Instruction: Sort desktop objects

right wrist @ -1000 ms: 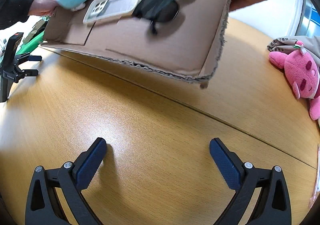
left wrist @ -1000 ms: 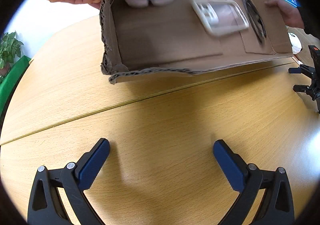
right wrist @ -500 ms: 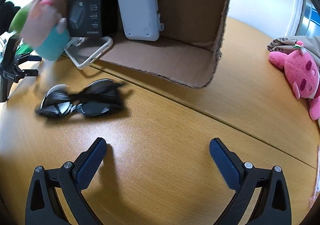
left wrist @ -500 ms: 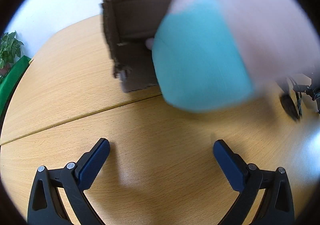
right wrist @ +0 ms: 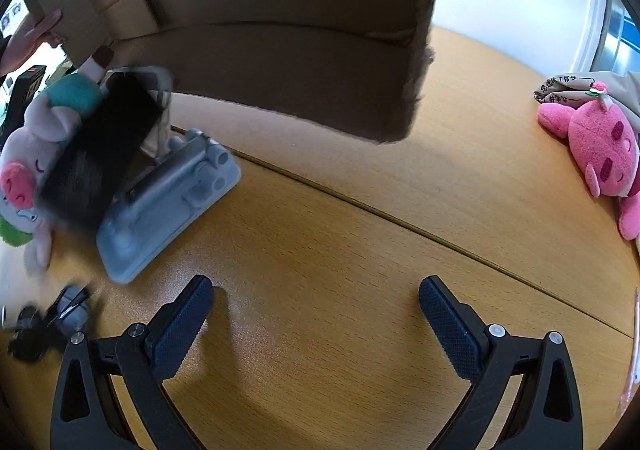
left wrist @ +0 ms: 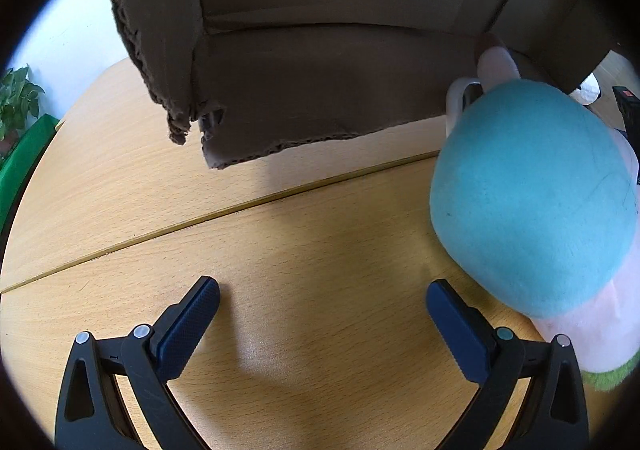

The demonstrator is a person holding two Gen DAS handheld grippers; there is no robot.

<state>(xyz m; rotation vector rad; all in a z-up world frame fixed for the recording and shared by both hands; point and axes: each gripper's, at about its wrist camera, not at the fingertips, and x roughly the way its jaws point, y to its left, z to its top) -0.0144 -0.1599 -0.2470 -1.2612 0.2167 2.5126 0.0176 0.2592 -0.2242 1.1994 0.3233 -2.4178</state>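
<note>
A cardboard box (left wrist: 328,49) (right wrist: 288,29) is held tipped above the wooden table (left wrist: 280,250). A teal and pink plush toy (left wrist: 532,193) lies on the table right of my left gripper (left wrist: 322,314), which is open and empty. In the right wrist view the plush (right wrist: 32,153), a black box (right wrist: 100,145), a grey power bank (right wrist: 168,201) and a clear phone case (right wrist: 160,89) lie in a heap at the left. Black sunglasses (right wrist: 44,322) lie blurred beside my open, empty right gripper (right wrist: 316,310).
A pink plush toy (right wrist: 596,149) and a printed bag (right wrist: 568,85) lie at the table's right edge. A hand (right wrist: 28,37) holds the box at the left. A green plant (left wrist: 16,101) stands beyond the table's left edge. A black stand (left wrist: 628,109) sits far right.
The box has been tipped up and its contents have slid out onto the table. The plush landed beside my left gripper; the power bank and black box fell into a heap. Both grippers stayed still.
</note>
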